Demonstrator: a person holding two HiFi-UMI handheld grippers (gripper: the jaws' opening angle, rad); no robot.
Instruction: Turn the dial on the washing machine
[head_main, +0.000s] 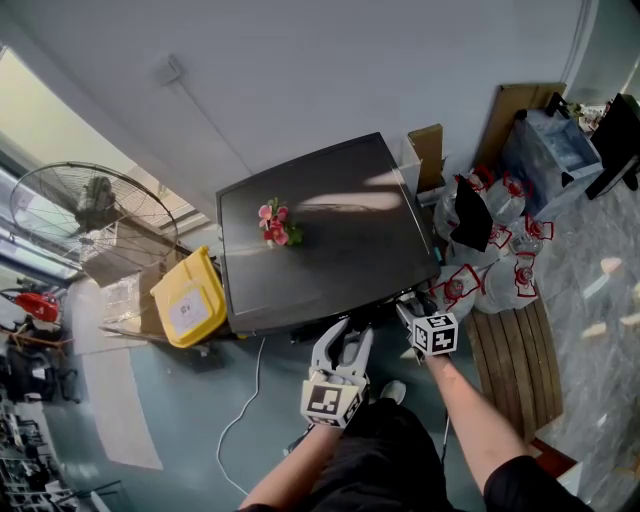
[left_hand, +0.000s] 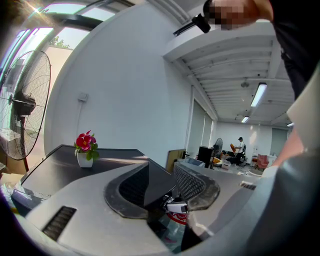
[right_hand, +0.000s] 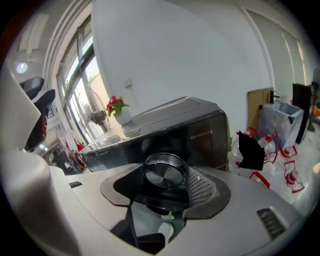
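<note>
Your right gripper (head_main: 408, 308) (right_hand: 165, 184) is up against the front of the dark grey box-shaped washing machine (head_main: 340, 255) (right_hand: 192, 131). Its jaws are closed on the round brushed-silver metal dial (right_hand: 164, 172). The dark pad is on the dial's left and the mesh-textured pad (right_hand: 201, 186) on its right. The dial faces straight into the right gripper view, right at the fingertips. In the head view it's hidden under the machine's top edge.

Your left gripper (head_main: 346, 338) (left_hand: 162, 189) is just beside the right one, on its left and a bit nearer to you. Its jaws are apart and it's holding nothing. Only the corner of the machine top shows through the gap, with some red-and-white stuff below that's too blurry to name. It isn't touching the machine.

A small white pot of red and pink flowers (head_main: 275, 225) (left_hand: 85, 151) (right_hand: 118, 107) stands upright on the machine top, ahead of both grippers and left of the left one.

- **Left of the left gripper:** a yellow plastic bin (head_main: 188, 298) sits beside the machine, and a round wire-caged standing fan (head_main: 90, 205) (left_hand: 22, 105) is further out.
- **Right of the right gripper:** clear plastic water bottles with red labels (head_main: 490, 250) are piled by a slatted wooden pallet (head_main: 515, 350).
- **Below the left gripper:** a white cable (head_main: 245, 400) runs across the floor.
</note>
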